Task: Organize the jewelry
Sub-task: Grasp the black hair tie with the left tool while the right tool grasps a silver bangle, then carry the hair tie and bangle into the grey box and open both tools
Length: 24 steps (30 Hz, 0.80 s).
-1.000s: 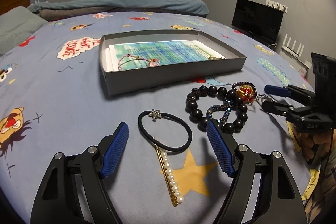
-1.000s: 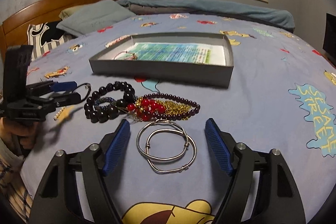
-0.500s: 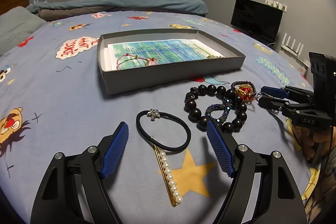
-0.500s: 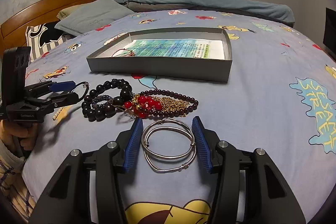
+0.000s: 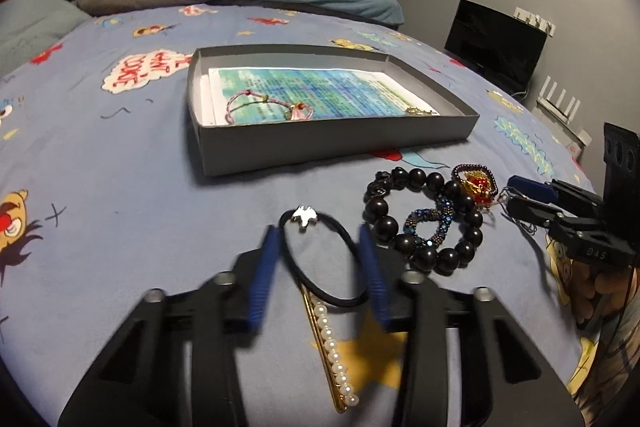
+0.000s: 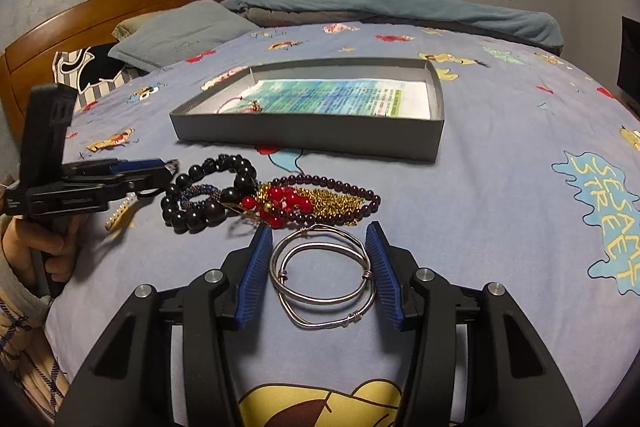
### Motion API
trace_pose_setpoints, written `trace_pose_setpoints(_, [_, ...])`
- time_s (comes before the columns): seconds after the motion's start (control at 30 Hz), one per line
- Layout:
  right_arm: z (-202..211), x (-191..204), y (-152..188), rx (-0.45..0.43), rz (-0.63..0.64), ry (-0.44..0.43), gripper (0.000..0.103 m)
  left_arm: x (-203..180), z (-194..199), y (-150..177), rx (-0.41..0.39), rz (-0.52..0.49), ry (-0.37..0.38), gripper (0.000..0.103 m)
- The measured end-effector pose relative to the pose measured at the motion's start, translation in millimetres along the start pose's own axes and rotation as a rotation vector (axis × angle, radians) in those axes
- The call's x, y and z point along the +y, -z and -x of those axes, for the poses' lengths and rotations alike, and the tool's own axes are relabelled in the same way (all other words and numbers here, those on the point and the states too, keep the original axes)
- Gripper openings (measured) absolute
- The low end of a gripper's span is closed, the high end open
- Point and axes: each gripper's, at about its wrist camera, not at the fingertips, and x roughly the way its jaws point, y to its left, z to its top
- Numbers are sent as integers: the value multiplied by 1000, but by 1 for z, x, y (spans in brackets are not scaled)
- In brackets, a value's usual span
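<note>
While right tongs [image 6: 318,273] stayed narrowed around silver bangles [image 6: 324,277], left tongs [image 5: 320,275] narrowed around black hair tie [image 5: 320,259], both grasps unfinished; tray [image 5: 332,151] next.

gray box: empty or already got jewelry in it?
Not empty. The gray box holds a pink cord bracelet on the printed sheet and a small gold piece by its right wall.
</note>
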Motion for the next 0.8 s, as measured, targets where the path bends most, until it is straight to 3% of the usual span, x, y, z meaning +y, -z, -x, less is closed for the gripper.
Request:
trace_pose_setpoints(0.17, [10,-4,-2,-51,-13,-11,49,0,6,-1,-32,1,6,9])
trace_pose_setpoints(0.27, [13,-3,-3,-61,-16,-11,49,-1,9,-2,-51,2,10,3])
trace_pose_setpoints(0.43, [13,-3,-3,-63,-16,-11,49,-2,11,-3,-51,-2,25,3])
trace_pose_setpoints(0.53, [13,-3,-4,-63,-16,-11,49,0,5,-3,-22,7,24,6])
trace_pose_setpoints(0.6, [13,-3,-4,-62,-14,-11,49,1,2,-3,-13,11,15,24])
trace_pose_setpoints(0.67, [13,-3,-4,-61,-13,-9,49,1,-1,-3,-1,12,9,30])
trace_pose_setpoints(0.8, [12,-2,-4,-61,-10,-7,49,1,-9,-5,28,0,-10,33])
